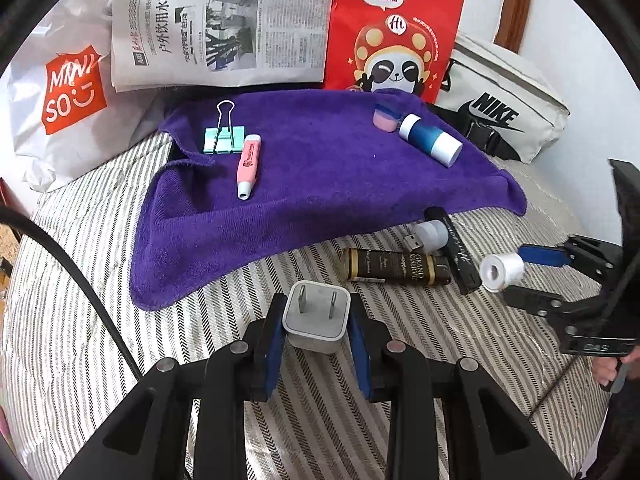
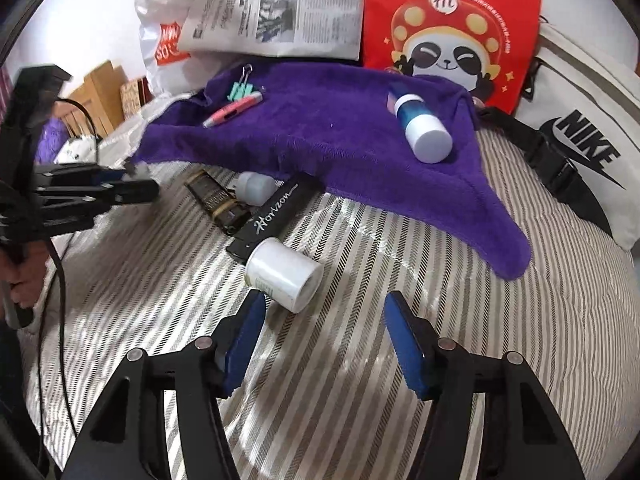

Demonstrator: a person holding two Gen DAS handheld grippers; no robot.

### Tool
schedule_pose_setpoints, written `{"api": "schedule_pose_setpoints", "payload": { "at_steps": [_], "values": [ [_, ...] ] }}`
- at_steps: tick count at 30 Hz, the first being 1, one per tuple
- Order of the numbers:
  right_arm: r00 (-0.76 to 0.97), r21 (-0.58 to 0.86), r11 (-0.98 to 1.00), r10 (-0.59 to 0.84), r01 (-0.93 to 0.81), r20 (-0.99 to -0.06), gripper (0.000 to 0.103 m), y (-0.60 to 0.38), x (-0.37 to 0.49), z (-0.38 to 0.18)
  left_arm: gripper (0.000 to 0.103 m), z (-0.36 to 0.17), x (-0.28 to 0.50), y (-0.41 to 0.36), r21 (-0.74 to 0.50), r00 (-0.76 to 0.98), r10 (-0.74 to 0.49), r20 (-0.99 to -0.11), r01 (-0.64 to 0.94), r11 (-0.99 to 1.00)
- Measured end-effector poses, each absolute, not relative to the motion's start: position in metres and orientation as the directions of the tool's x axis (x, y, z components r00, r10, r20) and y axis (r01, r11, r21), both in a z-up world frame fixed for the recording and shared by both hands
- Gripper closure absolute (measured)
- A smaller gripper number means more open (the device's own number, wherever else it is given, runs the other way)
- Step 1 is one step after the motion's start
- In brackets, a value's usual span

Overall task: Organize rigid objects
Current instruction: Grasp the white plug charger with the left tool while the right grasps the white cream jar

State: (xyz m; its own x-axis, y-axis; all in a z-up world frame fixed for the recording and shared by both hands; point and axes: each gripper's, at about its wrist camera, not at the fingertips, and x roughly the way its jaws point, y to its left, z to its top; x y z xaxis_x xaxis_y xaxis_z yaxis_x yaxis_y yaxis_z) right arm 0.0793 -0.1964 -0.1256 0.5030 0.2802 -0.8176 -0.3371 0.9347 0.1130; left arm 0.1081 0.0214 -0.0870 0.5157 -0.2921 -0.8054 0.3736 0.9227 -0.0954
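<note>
Left wrist: left hand-held gripper (image 1: 316, 330) clamps white plug adapter (image 1: 316, 316); right hand-held gripper (image 2: 324, 340) spread wide, white bottle (image 2: 284, 274) lying just ahead

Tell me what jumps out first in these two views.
The crumpled purple terry towel spread across the striped bedding dominates, with a blue-and-white cylindrical bottle lying on its right side. Up close, the left tool clamps a white square plug adapter, while the open right tool hovers by a white thread spool.
</note>
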Motion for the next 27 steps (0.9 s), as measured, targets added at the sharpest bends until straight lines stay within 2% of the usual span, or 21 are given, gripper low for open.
{"api": "schedule_pose_setpoints", "payload": {
  "at_steps": [7,14,27],
  "values": [
    [0.507,0.102,0.937,0.270,-0.334,-0.819,0.042,-0.191,0.095,-0.128,0.075,-0.083,0.102,0.012,-0.105,0.506,-0.326,-0.799,0.416,0.903],
    [0.525,0.109,0.940,0.274,-0.324,-0.806,0.066,-0.186,0.108,-0.128,0.075,-0.084,0.101,0.010,-0.097,0.499,-0.321,-0.805,0.424,0.901],
    [0.522,0.096,0.950,0.246,-0.297,-0.817,0.064,-0.189,0.120,-0.128,0.075,-0.085,0.100,0.008,-0.090,0.490,-0.323,-0.810,0.440,0.894]
  ]
}}
